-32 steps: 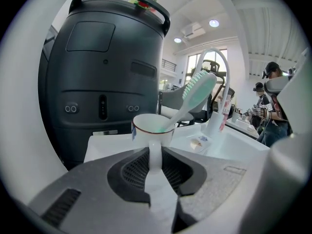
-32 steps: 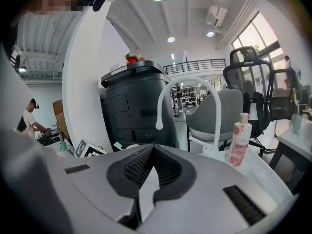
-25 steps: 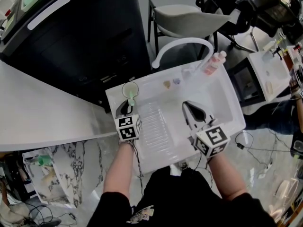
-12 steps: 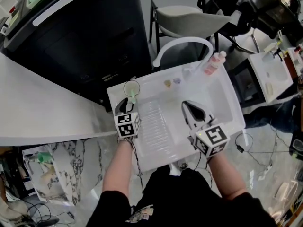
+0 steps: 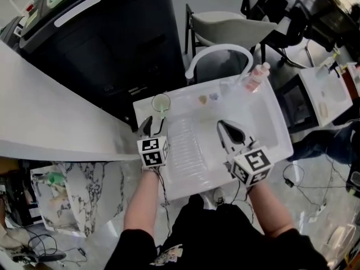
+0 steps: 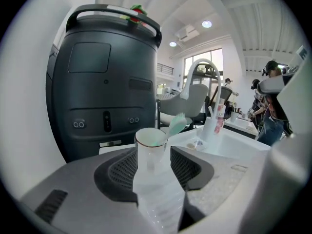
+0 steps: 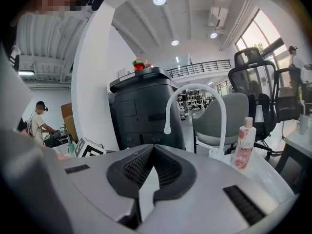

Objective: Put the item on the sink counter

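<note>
Sink counter (image 5: 188,167), back left corner: cup (image 5: 161,102) stands upright on it, left tongs (image 5: 147,122) open just behind.
Head view: the cup lies straight ahead of the left tongs, far nearer them than the right tongs (image 5: 222,124), which hang over the basin. Left gripper view: jaws have just been opening; the cup sits in line with the gap, pads clear of the glass, and a green toothbrush (image 6: 177,124) leans right from its rim. Judgement: retreat should run straight back. Right gripper view: jaws pressed together, empty; no cup, only faucet (image 7: 195,89) and bottle (image 7: 243,145).
</note>
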### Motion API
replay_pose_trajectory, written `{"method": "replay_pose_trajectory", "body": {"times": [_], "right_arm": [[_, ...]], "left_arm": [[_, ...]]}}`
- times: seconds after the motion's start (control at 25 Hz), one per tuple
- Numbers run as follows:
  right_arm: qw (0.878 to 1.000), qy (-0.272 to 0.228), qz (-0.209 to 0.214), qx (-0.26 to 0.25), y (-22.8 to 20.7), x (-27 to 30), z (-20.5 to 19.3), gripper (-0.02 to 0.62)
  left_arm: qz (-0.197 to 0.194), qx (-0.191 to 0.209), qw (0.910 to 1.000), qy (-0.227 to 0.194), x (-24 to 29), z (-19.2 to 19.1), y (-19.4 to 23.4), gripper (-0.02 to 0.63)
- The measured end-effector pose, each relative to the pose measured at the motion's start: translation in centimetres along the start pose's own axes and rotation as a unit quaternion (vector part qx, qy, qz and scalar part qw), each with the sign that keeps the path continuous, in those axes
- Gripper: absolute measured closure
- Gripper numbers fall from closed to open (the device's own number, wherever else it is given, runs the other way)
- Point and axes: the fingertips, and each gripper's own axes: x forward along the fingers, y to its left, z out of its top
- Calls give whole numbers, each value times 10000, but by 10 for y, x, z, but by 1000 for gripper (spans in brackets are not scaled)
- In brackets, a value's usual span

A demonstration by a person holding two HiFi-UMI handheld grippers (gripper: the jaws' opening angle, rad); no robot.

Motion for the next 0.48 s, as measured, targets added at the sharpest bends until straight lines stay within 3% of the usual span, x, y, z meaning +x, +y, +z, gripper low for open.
{"method": "replay_pose_trajectory", "body": {"times": [0.28, 0.48], "right_arm": [[9994, -187, 285, -70, 11, -19, 8, 597], [9978, -364, 543, -113, 20, -33, 19, 597]], "left_arm": [[160, 121, 9974, -697, -68, 41, -21, 410], [376, 240, 9906, -1292, -124, 78, -41, 410]]}}
